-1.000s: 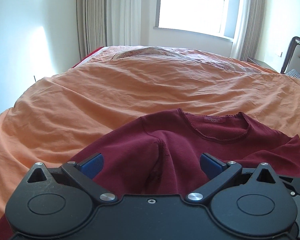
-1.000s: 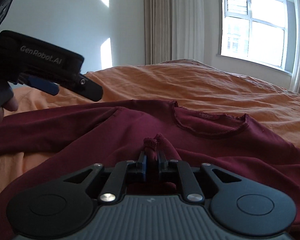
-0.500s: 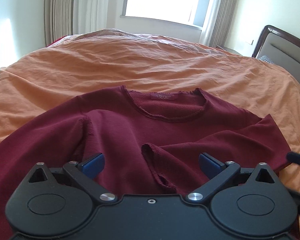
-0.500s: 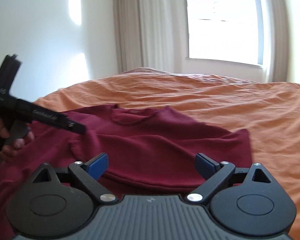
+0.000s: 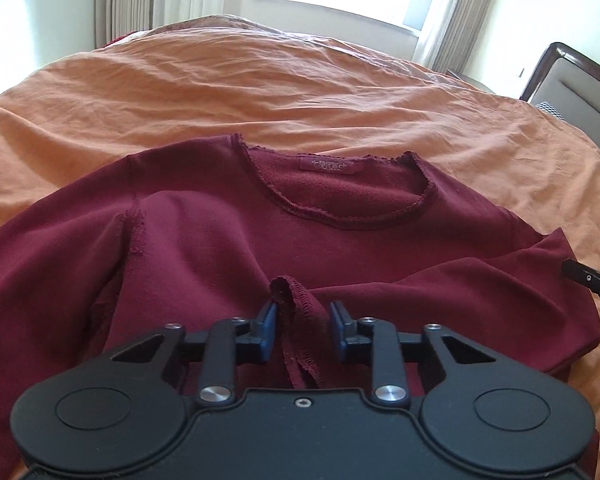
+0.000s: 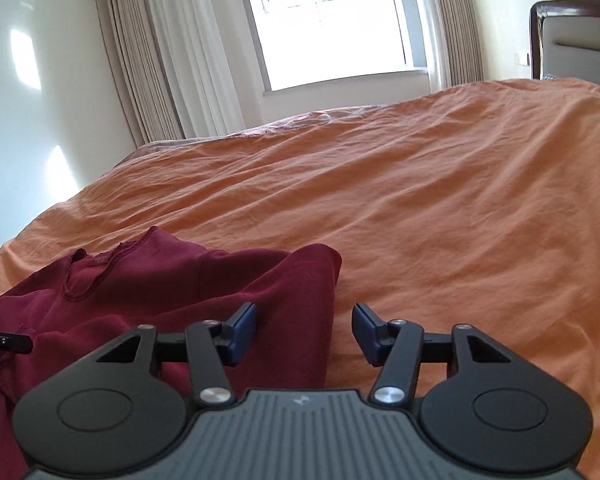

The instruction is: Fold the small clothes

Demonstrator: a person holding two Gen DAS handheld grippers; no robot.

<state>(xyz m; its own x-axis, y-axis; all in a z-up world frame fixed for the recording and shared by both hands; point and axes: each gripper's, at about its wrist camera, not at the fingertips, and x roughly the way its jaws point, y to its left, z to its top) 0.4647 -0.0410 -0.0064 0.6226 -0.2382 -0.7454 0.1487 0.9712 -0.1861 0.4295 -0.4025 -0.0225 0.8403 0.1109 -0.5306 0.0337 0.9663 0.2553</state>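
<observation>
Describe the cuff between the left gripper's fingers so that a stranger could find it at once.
On the orange bed lies a dark red top, neckline toward the window. A sleeve is folded across its chest, and the cuff is that sleeve's end, standing up between the left gripper's blue fingers. Its stitched hem, bunched in a raised fold, sets it apart from the flat cloth around it.

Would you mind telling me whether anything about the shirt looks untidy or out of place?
Yes: the maroon shirt is not lying flat on the orange bedspread. A hemmed edge is bunched up between the left gripper fingers, and its left shoulder is rumpled.
</observation>
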